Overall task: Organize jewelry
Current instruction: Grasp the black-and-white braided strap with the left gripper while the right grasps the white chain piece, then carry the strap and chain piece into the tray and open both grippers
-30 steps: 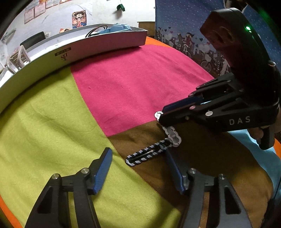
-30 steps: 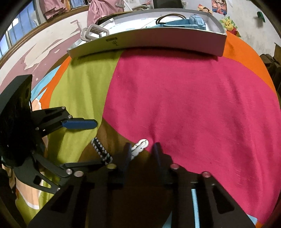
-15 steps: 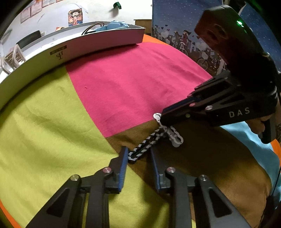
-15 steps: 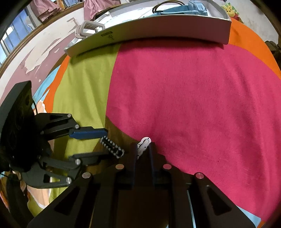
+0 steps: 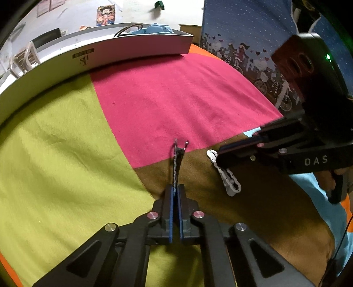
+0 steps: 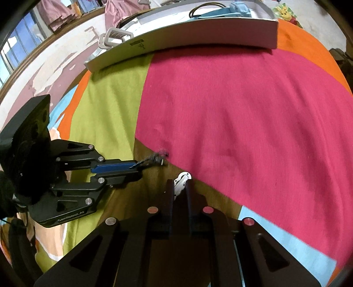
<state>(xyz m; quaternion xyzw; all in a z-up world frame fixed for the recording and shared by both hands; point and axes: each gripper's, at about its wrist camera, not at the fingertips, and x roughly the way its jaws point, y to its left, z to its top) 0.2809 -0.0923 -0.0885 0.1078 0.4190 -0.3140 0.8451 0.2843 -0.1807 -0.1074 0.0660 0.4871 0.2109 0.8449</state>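
A black-and-white braided bracelet (image 5: 175,167) sticks straight out, edge-on, from my left gripper (image 5: 175,192), which is shut on its near end. The bracelet's far end (image 6: 157,157) hangs just above the cloth. A white chain-link clasp piece (image 5: 228,178) dangles from my right gripper (image 5: 217,154), shut on its upper end. In the right wrist view the white piece (image 6: 182,180) pokes out between the shut fingers of the right gripper (image 6: 179,186). The left gripper (image 6: 138,168) comes in from the left. The two pieces hang apart.
A long white jewelry box (image 5: 132,50) lies open along the far edge, with a light blue item (image 6: 233,10) and a dark loop inside. Below is a patchwork cloth of pink (image 5: 176,95), lime green and brown. A hand (image 5: 326,178) holds the right gripper's handle.
My left gripper's jaws closed on the braided bracelet, which now stands edge-on off the cloth. The bracelet and the white piece, joined before, have come apart. The right gripper kept its grip.
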